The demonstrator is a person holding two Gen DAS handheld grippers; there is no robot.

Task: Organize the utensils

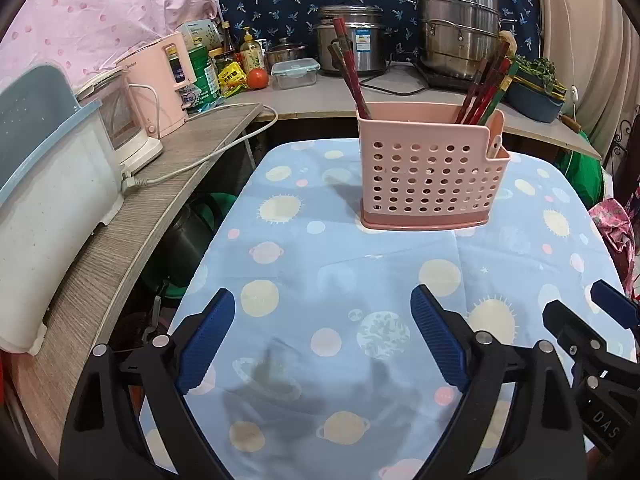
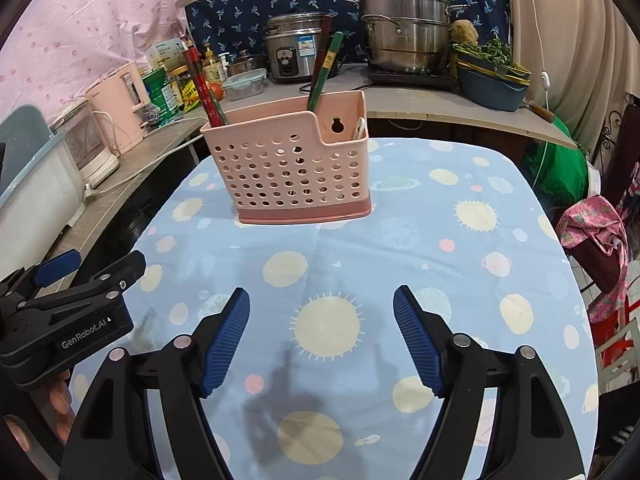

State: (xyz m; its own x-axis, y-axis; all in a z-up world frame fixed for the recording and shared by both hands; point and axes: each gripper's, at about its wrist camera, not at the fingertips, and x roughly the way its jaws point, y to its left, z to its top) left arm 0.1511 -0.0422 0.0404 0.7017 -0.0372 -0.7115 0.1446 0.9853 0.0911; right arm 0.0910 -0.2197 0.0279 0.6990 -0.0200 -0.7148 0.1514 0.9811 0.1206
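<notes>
Right now my left gripper [image 1: 322, 336] and my right gripper [image 2: 322, 334] are both hanging spread wide over the light blue planet-print tablecloth [image 1: 360, 288], nothing sitting between the blue ribbed pads [image 2: 226, 344].

Task thing: a pink perforated plastic utensil caddy [image 1: 428, 176] is standing upright on the cloth at the far side of the table, well apart from both grippers. It is showing rows of round holes, a darker pink base tray and a lower side pocket with a white utensil tip [image 1: 495, 146] poking out. Red and green chopsticks [image 1: 486, 88] are leaning in one compartment, and more red chopsticks [image 1: 352, 76] are leaning in the other.

Chopstick lower ends are hiding inside the caddy. The inner dividers are hard to make out. My right gripper is getting cut off at the left view's edge, and the counter clutter behind is looking too small to sort.
</notes>
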